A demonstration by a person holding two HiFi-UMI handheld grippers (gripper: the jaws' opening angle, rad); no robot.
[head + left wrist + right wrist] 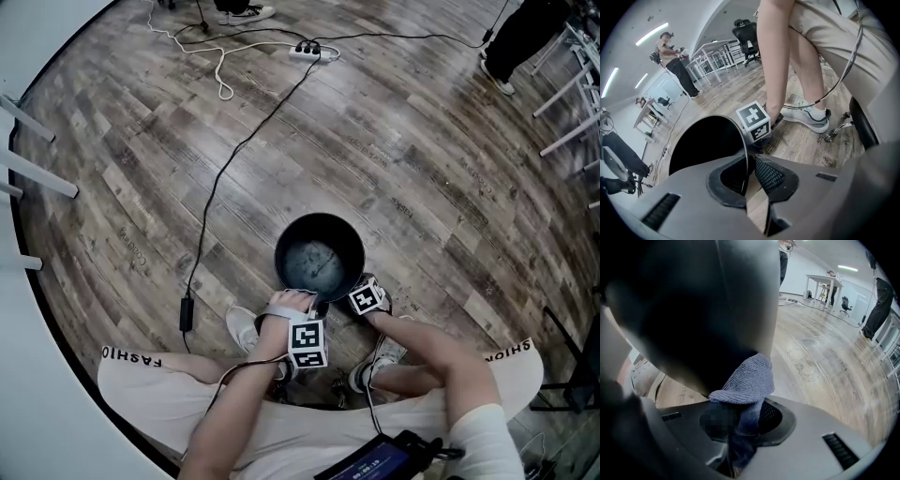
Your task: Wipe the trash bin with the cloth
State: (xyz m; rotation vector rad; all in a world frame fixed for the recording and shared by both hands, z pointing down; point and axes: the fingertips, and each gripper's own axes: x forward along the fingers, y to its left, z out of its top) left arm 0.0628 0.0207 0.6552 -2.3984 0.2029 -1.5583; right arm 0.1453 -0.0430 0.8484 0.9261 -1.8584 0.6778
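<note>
Gripping rim of round black metal trash bin, left claw stood nearly pressed together. Right claw pinched blue-grey terry cloth, touching bin's outer wall.

the floor past the trash bin lies open on its far and right sides, and the bin's mouth is clear. a black cable runs down the bin's left to a small black box near the left shoe. the near side is crowded. the left shoe and right shoe flank it, the left tool clamps the near rim, and the right tool holds a cloth against the outer wall. a power strip and white frame legs stand well apart.
</note>
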